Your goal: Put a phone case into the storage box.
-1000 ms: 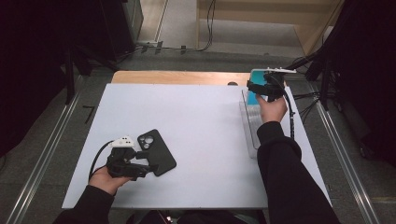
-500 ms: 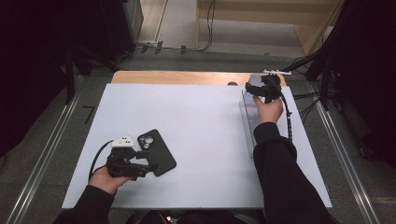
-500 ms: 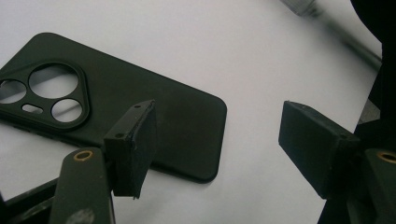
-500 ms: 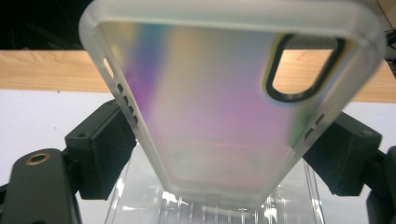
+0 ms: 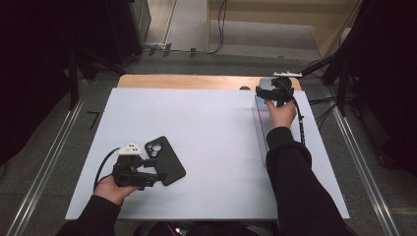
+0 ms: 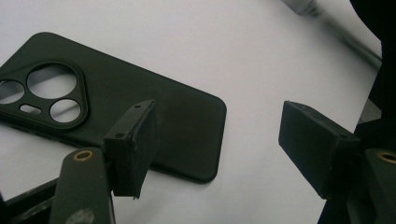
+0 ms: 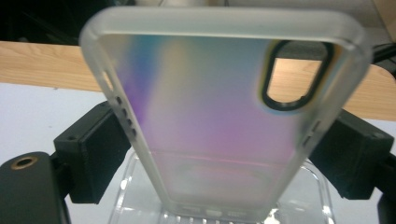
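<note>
A black phone case (image 5: 164,160) lies flat on the white table, camera cut-outs toward the far left (image 6: 116,93). My left gripper (image 5: 158,177) stands open at its near corner; one pad hangs over the case, the other over bare table (image 6: 217,135). At the far right, my right gripper (image 5: 263,92) is shut on a translucent iridescent phone case (image 7: 219,93). The pads touch its two long edges (image 7: 224,149). Its jaws have just been opening slightly, with the case still between them. The case's lower end sits over a clear plastic tray (image 7: 317,196).
The clear tray (image 5: 260,128) runs along the table's right side under my right forearm. A wooden strip (image 5: 196,81) borders the far edge. Cables (image 5: 300,123) trail off the right side, and metal rails flank the table on the floor.
The right gripper has shifted a little left along the far edge and turned the translucent case, which no longer looks teal from above. The left gripper and black case have not moved.
</note>
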The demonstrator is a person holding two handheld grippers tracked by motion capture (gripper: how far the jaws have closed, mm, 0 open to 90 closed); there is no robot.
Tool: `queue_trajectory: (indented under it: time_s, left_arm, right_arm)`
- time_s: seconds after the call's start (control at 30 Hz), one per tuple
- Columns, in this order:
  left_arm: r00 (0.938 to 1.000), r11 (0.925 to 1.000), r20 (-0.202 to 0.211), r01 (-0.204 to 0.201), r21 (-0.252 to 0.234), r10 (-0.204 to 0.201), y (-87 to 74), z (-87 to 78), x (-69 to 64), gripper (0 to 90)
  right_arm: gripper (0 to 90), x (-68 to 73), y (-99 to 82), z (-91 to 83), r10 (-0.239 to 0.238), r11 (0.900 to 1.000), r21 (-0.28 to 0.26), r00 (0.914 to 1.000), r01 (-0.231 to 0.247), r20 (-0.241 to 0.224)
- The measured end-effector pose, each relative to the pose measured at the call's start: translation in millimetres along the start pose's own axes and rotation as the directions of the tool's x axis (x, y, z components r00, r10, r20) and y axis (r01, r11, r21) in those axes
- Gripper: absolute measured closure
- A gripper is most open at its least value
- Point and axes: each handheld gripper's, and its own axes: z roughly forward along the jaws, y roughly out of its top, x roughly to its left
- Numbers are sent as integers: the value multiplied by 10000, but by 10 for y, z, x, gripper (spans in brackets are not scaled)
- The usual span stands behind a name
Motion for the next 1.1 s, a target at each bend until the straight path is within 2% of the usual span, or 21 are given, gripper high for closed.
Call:
queue_trajectory:
  time_s: [0.3, 0.4, 0.63, 0.8, 0.97, 1.1]
  left_arm:
    - [10000, 10000, -9, 8, 2, -8, 0, -7, 7, 284]
    - [10000, 10000, 0, -3, -5, 3, 0, -7, 7, 284]
    - [10000, 10000, -9, -2, -9, 2, 0, -8, 6, 284]
    - [10000, 10000, -45, 37, -19, -37, 3, -17, 14, 284]
    - [10000, 10000, -61, 60, -58, -61, 8, -18, 17, 284]
    - [10000, 9999, -56, 65, -85, -66, 16, -10, 16, 284]
  right_arm:
    - [82, 5, -6, 47, 163, 9998, 63, 9999, -163, 56]
    - [7, 7, -8, 57, 182, 9998, 105, 9998, -184, 128]
    - [7, 8, -12, 50, 202, 9994, 273, 9998, -202, 1]
    - [7, 0, -16, 1, 293, 9985, 463, 9995, -290, -74]
    - [7, -13, -17, -80, 239, 9989, 396, 9997, -235, -108]
    - [7, -48, -23, -178, 462, 9983, 357, 9985, -452, -278]
